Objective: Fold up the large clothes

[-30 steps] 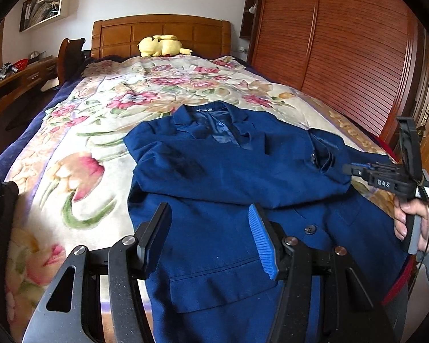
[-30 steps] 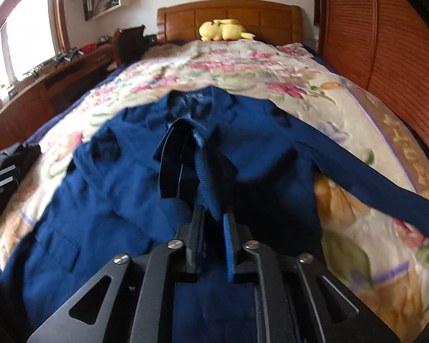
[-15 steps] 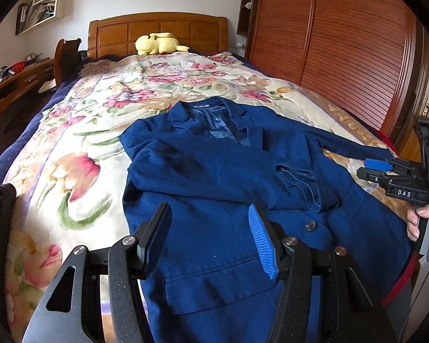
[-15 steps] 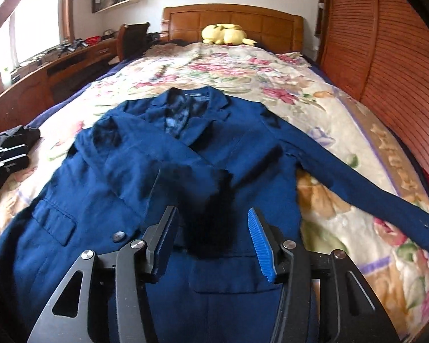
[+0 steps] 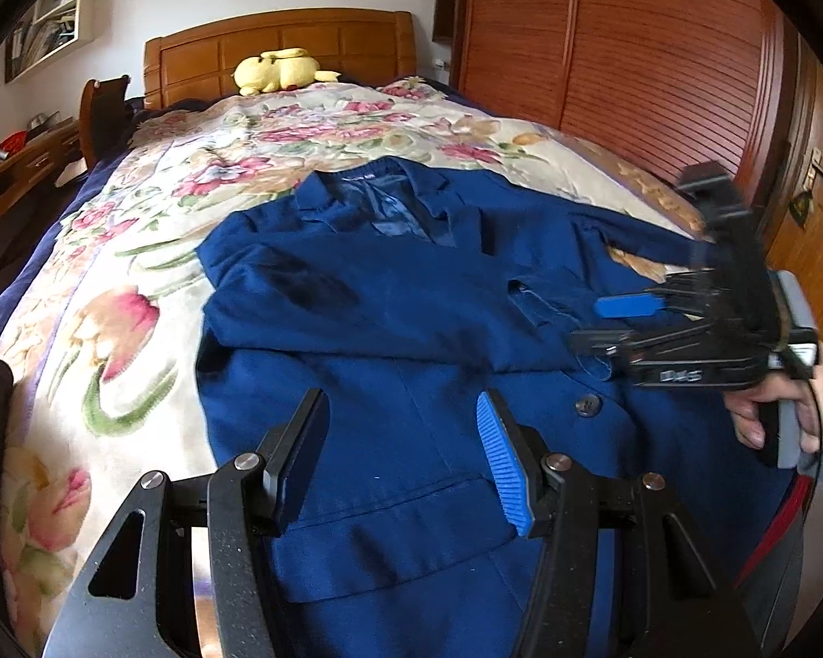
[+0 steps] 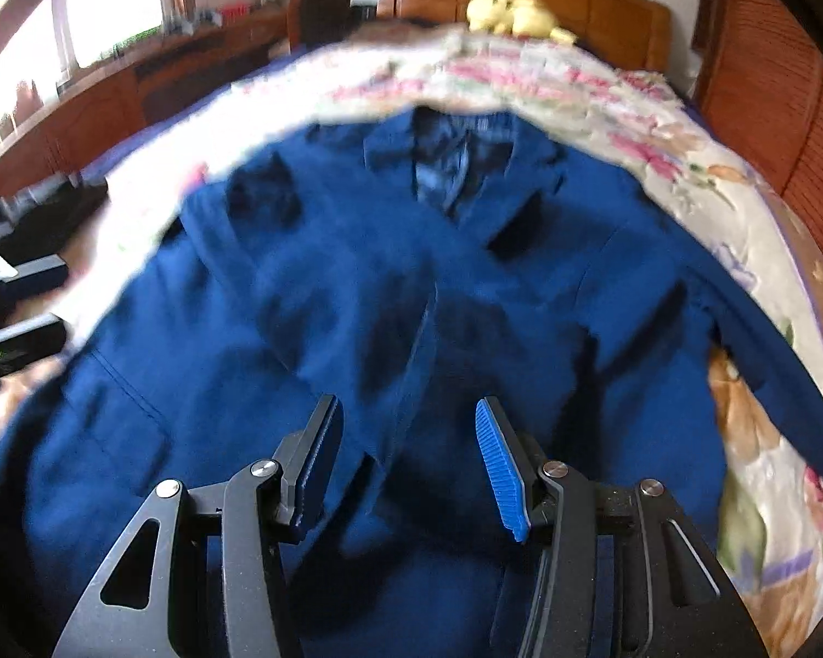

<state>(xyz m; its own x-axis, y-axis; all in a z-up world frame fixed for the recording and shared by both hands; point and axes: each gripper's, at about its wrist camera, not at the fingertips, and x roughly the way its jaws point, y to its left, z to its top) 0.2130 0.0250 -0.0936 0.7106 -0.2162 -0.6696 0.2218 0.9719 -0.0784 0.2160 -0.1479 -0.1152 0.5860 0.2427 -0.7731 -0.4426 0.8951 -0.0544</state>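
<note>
A dark blue jacket (image 5: 389,318) lies face up on the floral bedspread (image 5: 137,285), collar toward the headboard. One sleeve is folded across its chest, the cuff (image 5: 548,301) resting near a button. The other sleeve (image 6: 768,340) stretches out to the right. My left gripper (image 5: 400,422) hangs open over the jacket's lower front, nothing between its fingers. My right gripper (image 6: 406,427) is open too, over the jacket's middle, holding nothing; this view is blurred by motion. In the left wrist view the right gripper (image 5: 609,322) hovers by the folded cuff, held in a hand (image 5: 779,411).
A yellow plush toy (image 5: 280,68) sits against the wooden headboard (image 5: 280,49). A slatted wooden wardrobe (image 5: 631,82) runs along the bed's right side. A desk (image 6: 110,82) under the window stands to the left. Dark folded clothing (image 6: 38,219) lies at the bed's near left.
My right gripper let go of the sleeve it held and opened; the sleeve now lies across the jacket's chest. The right gripper has dropped closer to the jacket. The left gripper shifted slightly.
</note>
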